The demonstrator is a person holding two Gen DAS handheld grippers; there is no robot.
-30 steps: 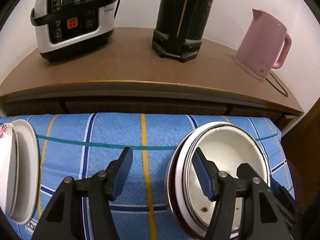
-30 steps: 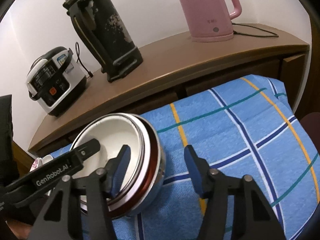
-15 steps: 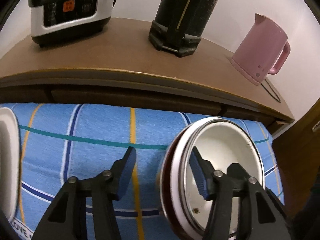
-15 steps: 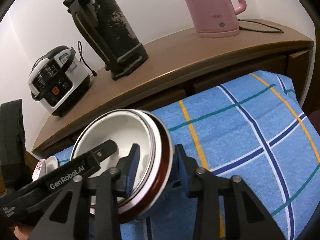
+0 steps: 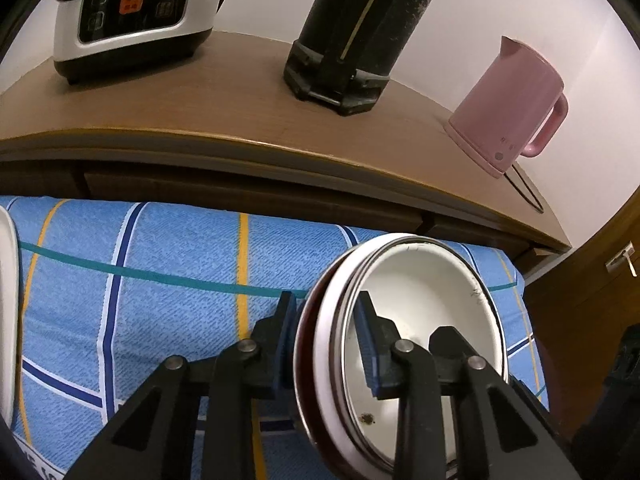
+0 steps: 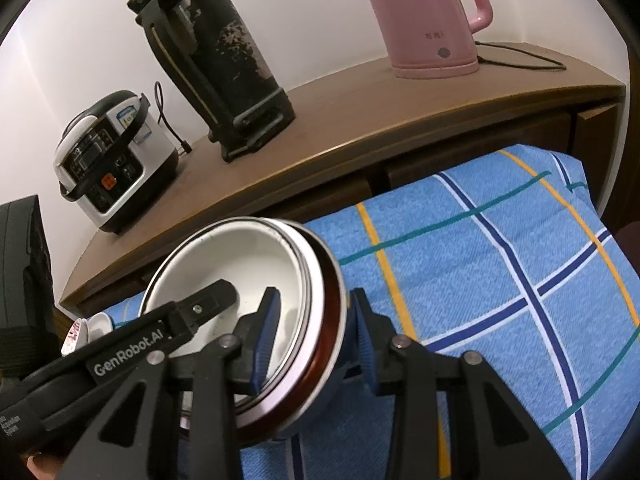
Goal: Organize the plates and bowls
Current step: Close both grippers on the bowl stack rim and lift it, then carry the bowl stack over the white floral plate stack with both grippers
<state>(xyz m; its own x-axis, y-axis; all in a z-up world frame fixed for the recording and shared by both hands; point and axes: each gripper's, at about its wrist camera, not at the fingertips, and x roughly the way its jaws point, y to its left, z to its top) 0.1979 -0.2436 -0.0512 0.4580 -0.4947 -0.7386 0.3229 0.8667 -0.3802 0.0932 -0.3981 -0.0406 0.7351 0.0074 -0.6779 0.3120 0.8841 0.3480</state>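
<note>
Left wrist: fingers [image 5: 366, 344] clamping bowls [image 5: 424, 280].

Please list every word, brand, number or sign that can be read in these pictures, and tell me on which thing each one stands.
"GenRobot.AI": white letters on the black left claw arm, seen from the right wrist.
Small white print lower on that arm: too small to read.
Panel and sticker of the white and black rice cooker: blurred, unreadable.
Marks on the pink plastic electric kettle: too faint to read.
Letters at the edge of the blue checked cloth: cut off, unreadable.

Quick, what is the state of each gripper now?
Left gripper: just closed onto the stacked bowls rim.
Right gripper: shut on the opposite rim.
</note>
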